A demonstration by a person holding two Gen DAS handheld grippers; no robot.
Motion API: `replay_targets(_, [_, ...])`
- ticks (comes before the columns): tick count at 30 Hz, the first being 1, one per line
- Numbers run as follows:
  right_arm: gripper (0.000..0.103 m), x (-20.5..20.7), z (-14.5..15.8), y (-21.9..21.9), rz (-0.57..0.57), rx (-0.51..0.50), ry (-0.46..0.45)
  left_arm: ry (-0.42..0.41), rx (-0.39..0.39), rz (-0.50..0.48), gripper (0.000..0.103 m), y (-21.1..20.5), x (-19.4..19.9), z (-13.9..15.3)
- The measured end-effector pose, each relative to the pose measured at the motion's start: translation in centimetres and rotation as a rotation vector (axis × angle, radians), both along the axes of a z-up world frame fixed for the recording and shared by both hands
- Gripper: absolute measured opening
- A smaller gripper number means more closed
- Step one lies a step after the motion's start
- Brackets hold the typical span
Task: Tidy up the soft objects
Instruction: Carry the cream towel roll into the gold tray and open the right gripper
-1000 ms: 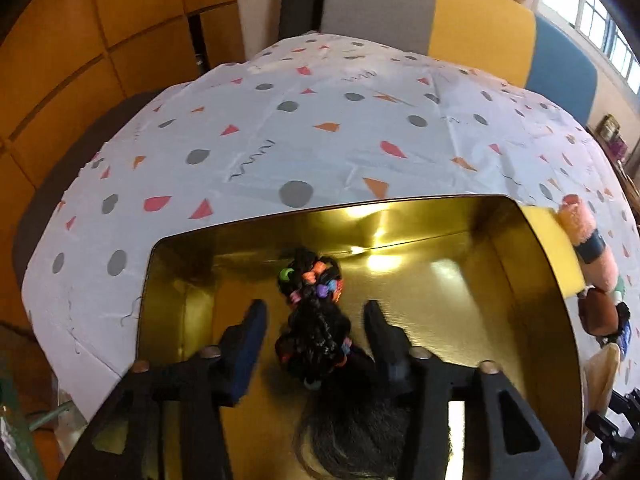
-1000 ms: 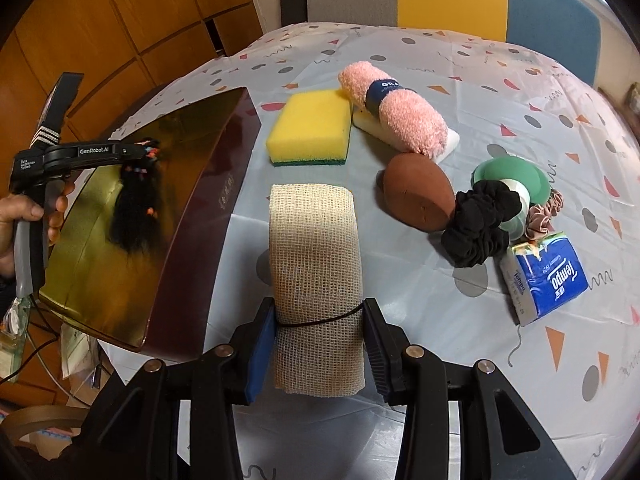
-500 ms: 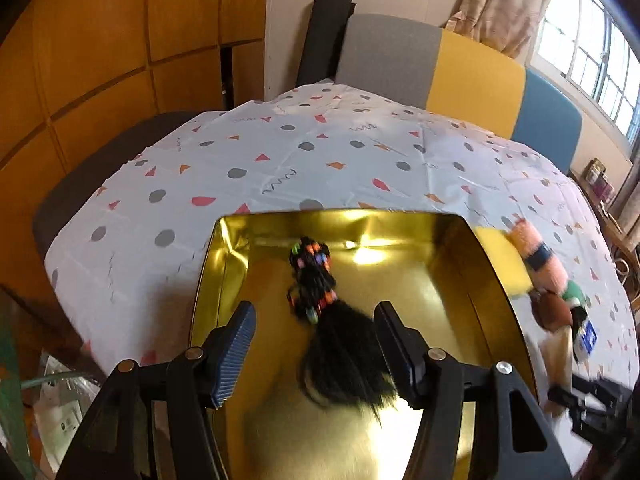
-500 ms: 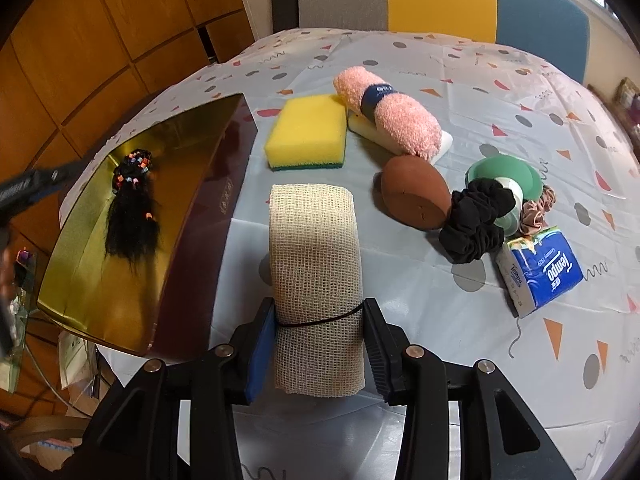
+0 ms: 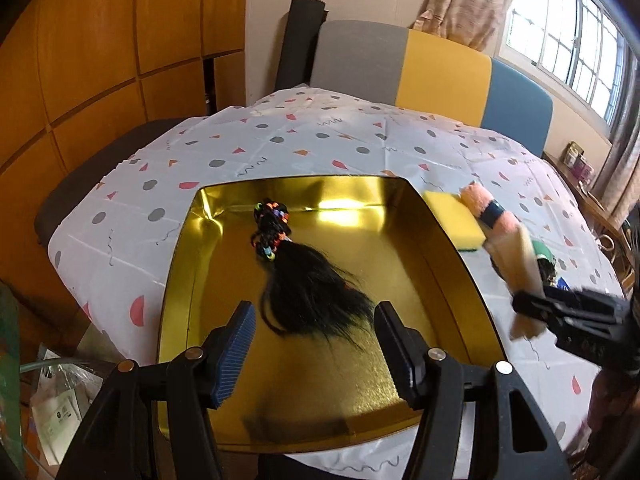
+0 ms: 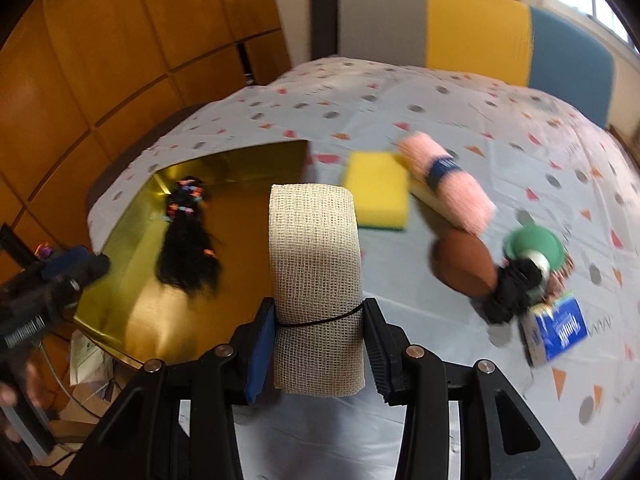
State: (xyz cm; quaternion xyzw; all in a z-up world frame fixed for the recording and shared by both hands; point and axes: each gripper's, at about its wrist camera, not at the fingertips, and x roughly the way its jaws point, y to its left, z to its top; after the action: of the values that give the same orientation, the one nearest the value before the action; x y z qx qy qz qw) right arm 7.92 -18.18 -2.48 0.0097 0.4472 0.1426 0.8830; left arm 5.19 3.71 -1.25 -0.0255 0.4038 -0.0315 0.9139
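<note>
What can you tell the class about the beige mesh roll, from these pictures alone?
The beige mesh roll looks like coarse, open-weave gauze folded into a thick, soft pad, bound by a thin black band near its lower end. It stands upright, lifted off the table, with the right gripper clamped on its sides at the band. Nothing else touches it.

Beige mesh roll (image 6: 316,264) lifted; black hairpiece (image 5: 308,284) flat in gold tray (image 5: 448,248).

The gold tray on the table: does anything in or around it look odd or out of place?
Nothing looks spilled or broken. The gold tray holds only a black hairpiece with coloured bands, lying flat. The yellow sponge sits beside the tray's rim, still on the tablecloth.
</note>
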Motion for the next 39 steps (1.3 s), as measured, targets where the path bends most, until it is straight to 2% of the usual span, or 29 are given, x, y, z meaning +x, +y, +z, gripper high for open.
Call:
replay_targets(6, [0.043, 1.2, 0.8, 4.0, 0.096, 0.003, -0.005, -0.001, 0.002, -0.003, 0.062, 0.2, -0.6, -0.1])
replay_targets(13, [0.043, 4.3, -0.4, 8.4, 0.175, -0.024, 0.044, 0.009, -0.016, 0.016, 0.062, 1.3, -1.1, -0.6])
replay_targets(30, [0.045, 13.6, -6.2, 14.3, 0.131, -0.132, 0.188, -0.004, -0.011, 0.051, 0.062, 3.7, -2.4, -0.8])
replay_targets(32, [0.051, 13.8, -6.3, 14.4, 0.123, -0.131, 0.184, -0.003, -0.011, 0.058, 0.062, 3.8, -2.4, -0.9])
replay_targets(33, [0.059, 13.8, -6.2, 14.2, 0.121, -0.113, 0.181, -0.002, -0.013, 0.059, 0.062, 3.9, -2.4, -0.9])
replay_targets(35, [0.063, 13.6, -6.0, 14.2, 0.129, -0.1, 0.166, 0.002, -0.012, 0.056, 0.062, 3.7, -2.3, -1.1])
replay_targets(37, [0.072, 13.3, -5.4, 14.0, 0.132, -0.099, 0.136, 0.003, -0.013, 0.049, 0.062, 3.4, -2.3, -1.2])
replay_targets(39, [0.073, 13.2, -5.0, 13.7, 0.126, -0.086, 0.126, 0.004, -0.014, 0.042, 0.062, 3.3, -2.3, -1.3])
